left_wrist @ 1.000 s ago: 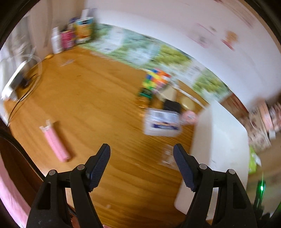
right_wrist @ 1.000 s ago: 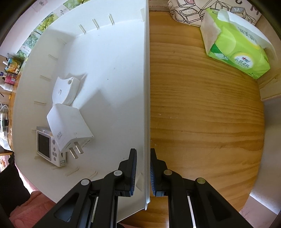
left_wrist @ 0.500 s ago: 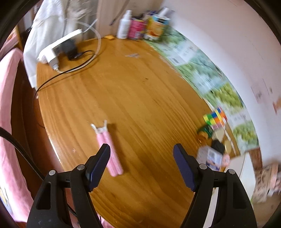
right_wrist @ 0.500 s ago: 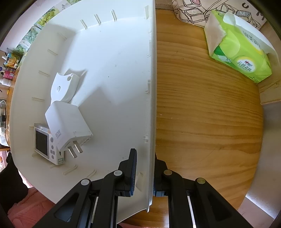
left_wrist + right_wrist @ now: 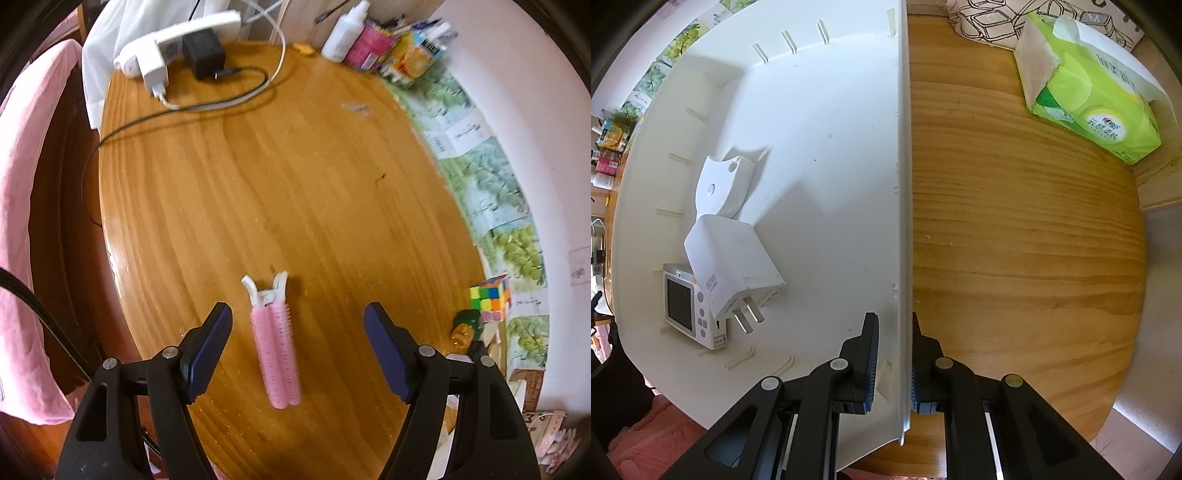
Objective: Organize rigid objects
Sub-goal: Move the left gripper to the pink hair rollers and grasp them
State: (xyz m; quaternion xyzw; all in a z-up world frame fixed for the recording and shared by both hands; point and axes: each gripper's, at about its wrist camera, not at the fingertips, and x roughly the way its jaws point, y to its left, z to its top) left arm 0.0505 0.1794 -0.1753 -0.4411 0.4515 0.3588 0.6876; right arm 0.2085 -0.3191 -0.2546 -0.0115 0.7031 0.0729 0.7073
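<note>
A pink hair-roller clip (image 5: pixel 275 350) with a white hinge end lies flat on the wooden table (image 5: pixel 295 192). My left gripper (image 5: pixel 298 325) hangs open above it, the clip lying between the two pads without touching either. In the right wrist view my right gripper (image 5: pixel 894 332) is shut on the right wall of a white bin (image 5: pixel 903 184). Inside the bin lie a white plug adapter (image 5: pixel 733 266), a small white device with a screen (image 5: pixel 689 304) and a white curved plastic piece (image 5: pixel 722 184).
A colour cube (image 5: pixel 491 301) and a green-capped item (image 5: pixel 466 325) sit at the table's right edge. A white power strip (image 5: pixel 173 40) with black cables lies at the far left, bottles and cartons (image 5: pixel 384 48) at the back. A green tissue pack (image 5: pixel 1093 96) rests right of the bin.
The left wrist view swung left from the cluttered right side of the table and rolled, bringing the pink clip from the lower left to between the open fingers. The right gripper kept still on the bin wall.
</note>
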